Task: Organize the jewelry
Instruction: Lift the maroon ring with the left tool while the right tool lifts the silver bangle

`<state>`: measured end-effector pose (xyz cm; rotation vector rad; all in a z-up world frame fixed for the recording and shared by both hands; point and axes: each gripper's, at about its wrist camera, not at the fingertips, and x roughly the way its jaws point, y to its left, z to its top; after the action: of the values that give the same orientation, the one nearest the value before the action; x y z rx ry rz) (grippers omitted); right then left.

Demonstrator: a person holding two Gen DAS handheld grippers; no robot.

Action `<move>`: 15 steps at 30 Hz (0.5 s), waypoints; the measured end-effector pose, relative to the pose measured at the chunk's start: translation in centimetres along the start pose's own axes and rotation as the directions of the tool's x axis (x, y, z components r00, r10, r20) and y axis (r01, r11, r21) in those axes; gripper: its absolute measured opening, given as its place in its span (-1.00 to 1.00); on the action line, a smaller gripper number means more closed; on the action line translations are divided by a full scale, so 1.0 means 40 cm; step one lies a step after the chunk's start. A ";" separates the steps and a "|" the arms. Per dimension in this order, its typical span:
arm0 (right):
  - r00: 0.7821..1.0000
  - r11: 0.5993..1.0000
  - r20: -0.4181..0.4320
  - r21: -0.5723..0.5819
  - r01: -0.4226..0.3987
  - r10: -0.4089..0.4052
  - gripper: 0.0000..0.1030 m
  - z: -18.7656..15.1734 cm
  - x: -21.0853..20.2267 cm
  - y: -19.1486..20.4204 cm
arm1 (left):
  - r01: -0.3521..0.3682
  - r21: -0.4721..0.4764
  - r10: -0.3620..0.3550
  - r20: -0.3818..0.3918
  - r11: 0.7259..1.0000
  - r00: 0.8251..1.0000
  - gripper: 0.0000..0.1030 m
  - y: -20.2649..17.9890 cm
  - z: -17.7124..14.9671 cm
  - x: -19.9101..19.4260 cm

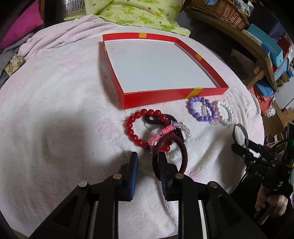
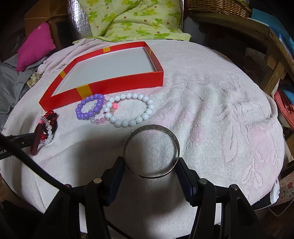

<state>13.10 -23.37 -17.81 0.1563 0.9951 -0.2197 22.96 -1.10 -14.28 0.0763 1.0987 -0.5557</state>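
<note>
A shallow red box (image 1: 156, 95) with a white floor lies on the pale towel, and nothing is in it. In front of it sits a tangle: a red bead bracelet (image 1: 129, 130), a black hair tie (image 1: 152, 119), a pink coil tie (image 1: 163, 132) and clear beads (image 1: 187, 136). A dark maroon ribbed ring (image 1: 183, 154) loops round the right finger of my left gripper (image 1: 147, 160). Towel shows in the gap between its pads, so it is open. My right gripper (image 2: 151, 165) is shut on a silver bangle (image 2: 151, 149). Purple (image 2: 80, 112) and white (image 2: 147, 114) bead bracelets lie beyond it.
A green floral quilt (image 2: 132, 20) and a magenta pillow (image 2: 35, 49) lie behind the box. A wicker basket (image 1: 220, 12) and a wooden shelf with stacked boxes (image 1: 272, 49) stand at the right. The towel (image 2: 211, 92) drops off at its rounded edges.
</note>
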 end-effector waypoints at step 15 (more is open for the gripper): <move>1.000 1.000 -0.004 0.004 -0.007 0.007 0.17 0.002 0.005 -0.012 | -0.024 0.085 0.027 -0.034 0.996 0.999 0.02 -0.050 -0.031 0.018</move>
<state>13.14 -23.85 -17.93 0.1643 0.9983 -0.2148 21.26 -2.67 -15.05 0.1741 1.1066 -0.5803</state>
